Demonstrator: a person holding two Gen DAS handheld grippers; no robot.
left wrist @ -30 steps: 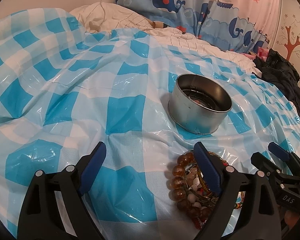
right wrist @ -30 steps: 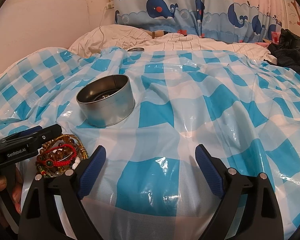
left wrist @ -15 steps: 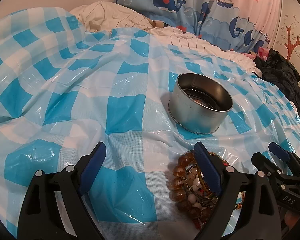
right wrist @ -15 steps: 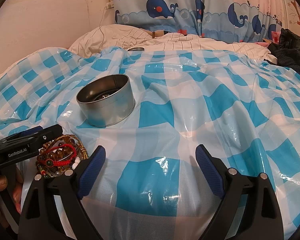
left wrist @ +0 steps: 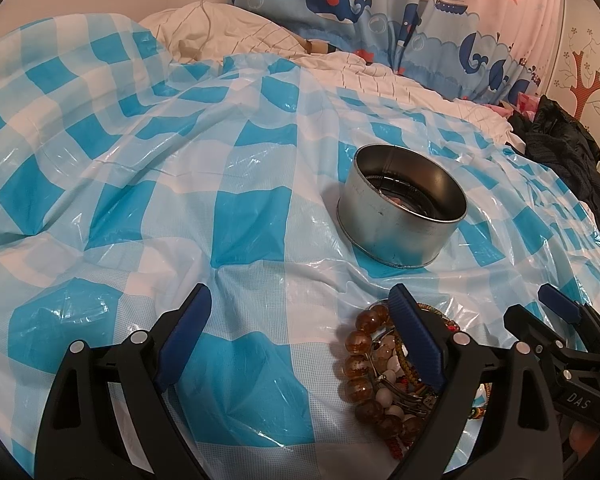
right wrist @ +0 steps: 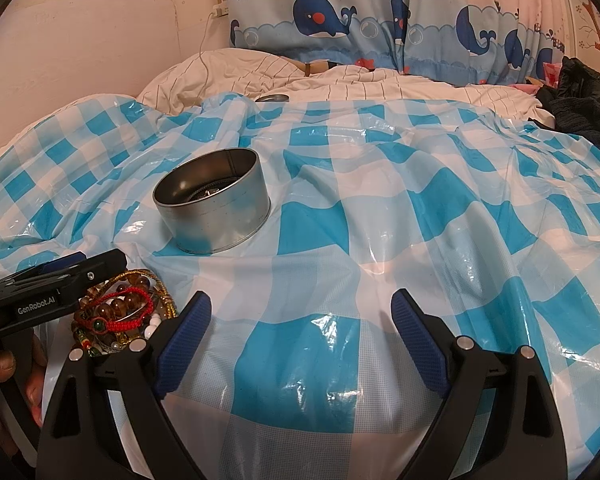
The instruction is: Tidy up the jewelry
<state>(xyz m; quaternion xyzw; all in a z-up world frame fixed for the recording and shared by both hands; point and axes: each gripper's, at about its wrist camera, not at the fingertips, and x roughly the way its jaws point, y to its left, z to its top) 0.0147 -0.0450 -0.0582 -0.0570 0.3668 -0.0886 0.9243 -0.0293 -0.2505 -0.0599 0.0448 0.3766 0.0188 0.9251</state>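
1. Left wrist view: the jaws of the left gripper (left wrist: 302, 320) stand wide apart with nothing between them but the blue-and-white checked sheet (left wrist: 252, 216). The jewelry pile (left wrist: 384, 364) — amber beads, pale beads, a red cord, gold strands — lies on the sheet under and just beside the gripper's right-hand finger, which covers part of it. The metal tin (left wrist: 400, 216) stands upright further off, apart from the pile.

2. Same view, progress: something pale and ridged shows low inside the tin, but whether it is jewelry or a reflection I cannot tell. The heap is not yet in the tin, so I judge most of the sorting is left to do.

3. Same view, hidden: the near edge of the pile is cut off behind the finger and the gripper body. The right gripper (left wrist: 556, 304) shows only as a dark tip at the edge.

4. Right wrist view: the right gripper (right wrist: 302, 320) also has its jaws spread wide, empty, over bare sheet (right wrist: 380, 208). The jewelry pile (right wrist: 120, 312) sits to its left, touching or just beside its left finger — which, I cannot tell.

5. Same view: the left gripper (right wrist: 60, 280) enters side-on above the pile, so its gap is unreadable here. The tin (right wrist: 216, 208) leans slightly on the rumpled sheet, its contents dim.
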